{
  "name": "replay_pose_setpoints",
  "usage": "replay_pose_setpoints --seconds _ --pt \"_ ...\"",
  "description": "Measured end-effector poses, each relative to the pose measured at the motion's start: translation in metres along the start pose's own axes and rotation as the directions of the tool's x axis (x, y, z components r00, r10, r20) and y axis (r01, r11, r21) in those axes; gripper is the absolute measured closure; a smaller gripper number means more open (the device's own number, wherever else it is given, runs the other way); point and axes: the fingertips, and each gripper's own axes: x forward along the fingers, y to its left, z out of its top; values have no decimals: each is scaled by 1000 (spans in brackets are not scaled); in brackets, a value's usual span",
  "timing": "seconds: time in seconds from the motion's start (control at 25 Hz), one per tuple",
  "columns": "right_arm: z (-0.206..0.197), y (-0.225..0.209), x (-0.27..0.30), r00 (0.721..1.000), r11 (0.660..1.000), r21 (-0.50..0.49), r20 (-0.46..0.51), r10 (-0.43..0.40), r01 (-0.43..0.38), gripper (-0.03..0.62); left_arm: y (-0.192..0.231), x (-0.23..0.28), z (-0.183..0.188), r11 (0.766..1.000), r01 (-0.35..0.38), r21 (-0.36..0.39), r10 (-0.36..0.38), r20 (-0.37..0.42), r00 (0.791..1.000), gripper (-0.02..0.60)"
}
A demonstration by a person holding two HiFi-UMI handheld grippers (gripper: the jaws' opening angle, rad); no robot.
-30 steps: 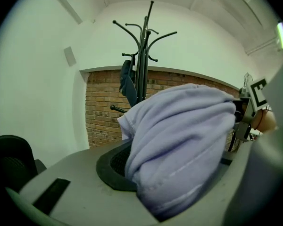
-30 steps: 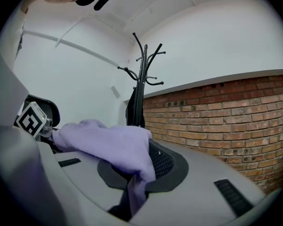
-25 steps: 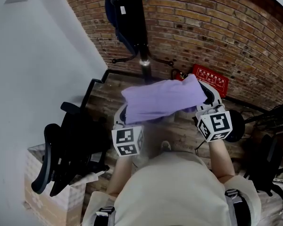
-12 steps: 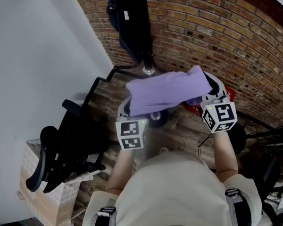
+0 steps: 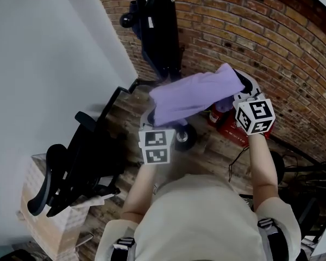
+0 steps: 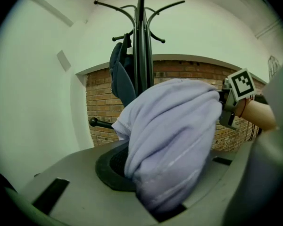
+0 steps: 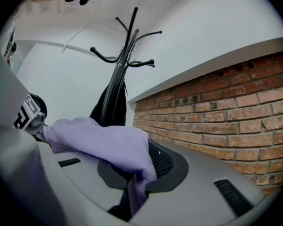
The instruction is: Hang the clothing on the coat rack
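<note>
Left gripper (image 5: 151,125) and right gripper (image 5: 240,88): you hold one in each hand, both raised in front of your chest, and each is pinching an end of the lavender garment (image 5: 193,94). In the left gripper view the jaws (image 6: 167,210) are closed on a thick bunched fold of the garment (image 6: 174,135), which rises from between them and fills the middle of the frame. In the right gripper view the jaws (image 7: 132,206) clamp a thinner edge of the same cloth (image 7: 108,145), which drapes over the black pad and runs off to the left toward your other gripper. Seen from the head view, the garment spans the gap between the two grippers as a loose, sagging band, with its right end higher than its left; it hangs in the air and is not on the coat rack (image 5: 162,31). The rack, a black pole with curved arms at the top (image 6: 140,46), stands just beyond the garment, in the corner where the white wall (image 5: 49,64) meets the brick wall (image 5: 250,31). A dark garment (image 6: 120,74) hangs from one of its arms on the left side. From the right gripper view the rack (image 7: 125,55) leans across the white wall above the lavender cloth. On the wooden floor (image 5: 206,156), a black office chair (image 5: 81,162) stands to your left beside a cardboard box (image 5: 49,222), and a red object (image 5: 231,126) lies below your right gripper.
</note>
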Motion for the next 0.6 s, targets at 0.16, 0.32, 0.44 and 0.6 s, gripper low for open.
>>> replay_pose_setpoints --seconds 0.16,0.32,0.44,0.6 --pt "-14 -7 26 999 999 19 -35 33 -32 571 3 11 -4 1000 -19 2 19 -25 1000 495" --pt "-33 -13 49 996 999 25 -79 47 -45 571 5 23 -8 999 -37 -10 37 -48 998 495" --pt "-51 -14 60 992 998 46 -113 55 -50 571 8 29 -14 999 -48 -14 47 -66 997 495" --pt "-74 -13 70 987 994 87 -146 71 -59 571 10 36 -22 998 -59 -23 56 -85 995 495"
